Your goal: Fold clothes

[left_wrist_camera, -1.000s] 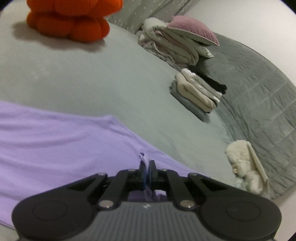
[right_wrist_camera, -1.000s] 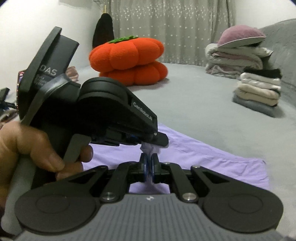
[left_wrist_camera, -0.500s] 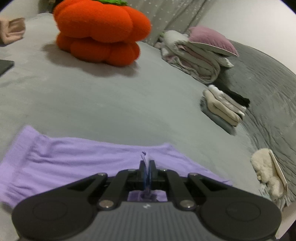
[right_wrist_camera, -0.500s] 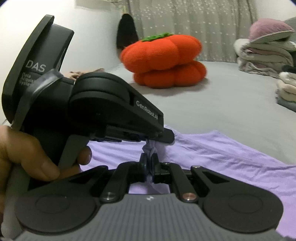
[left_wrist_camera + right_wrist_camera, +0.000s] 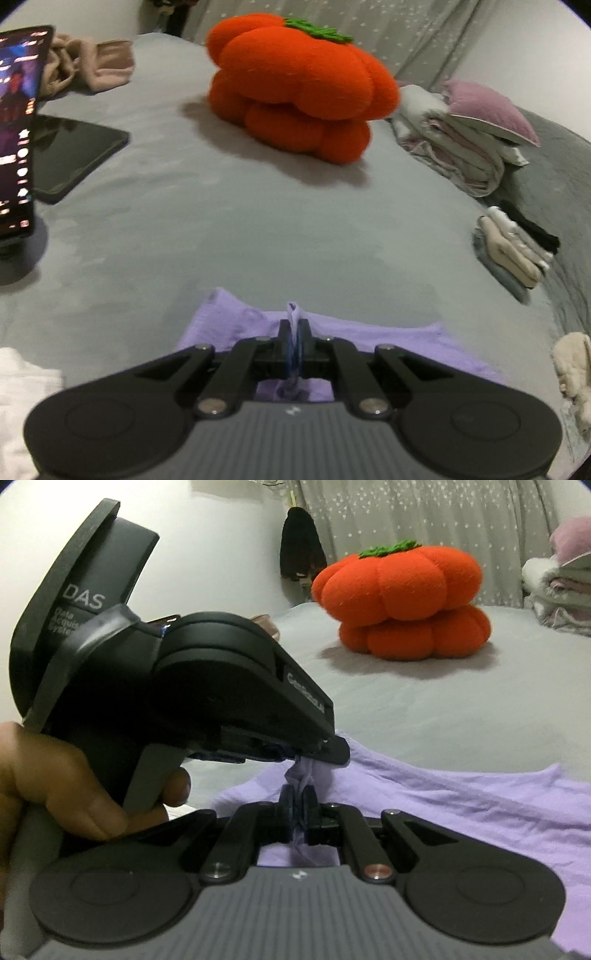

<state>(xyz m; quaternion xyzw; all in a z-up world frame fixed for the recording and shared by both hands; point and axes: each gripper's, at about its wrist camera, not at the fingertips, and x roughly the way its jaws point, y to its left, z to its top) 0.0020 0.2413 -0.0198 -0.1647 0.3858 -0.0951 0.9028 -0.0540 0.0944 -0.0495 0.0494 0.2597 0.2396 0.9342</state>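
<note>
A lilac garment [image 5: 236,325] [image 5: 461,805] lies spread on the grey bed. My left gripper [image 5: 294,325] is shut on a pinched fold of its edge, which sticks up between the pads. In the right wrist view my right gripper [image 5: 297,799] is shut on another bunched bit of the same cloth. The left gripper [image 5: 325,755], held by a hand [image 5: 55,782], sits just above and left of the right one, almost touching it.
An orange pumpkin cushion [image 5: 299,92] [image 5: 402,605] sits mid-bed. Folded clothes [image 5: 517,251] and a bedding pile with a pink pillow [image 5: 472,136] stand at the right. A lit phone [image 5: 16,129] and a dark tablet [image 5: 74,158] are at the left, with beige cloth [image 5: 92,66] behind.
Both grippers swung left together with the lilac garment still pinched. The pumpkin cushion came toward the centre of both views, and the phone and tablet came into the left wrist view.
</note>
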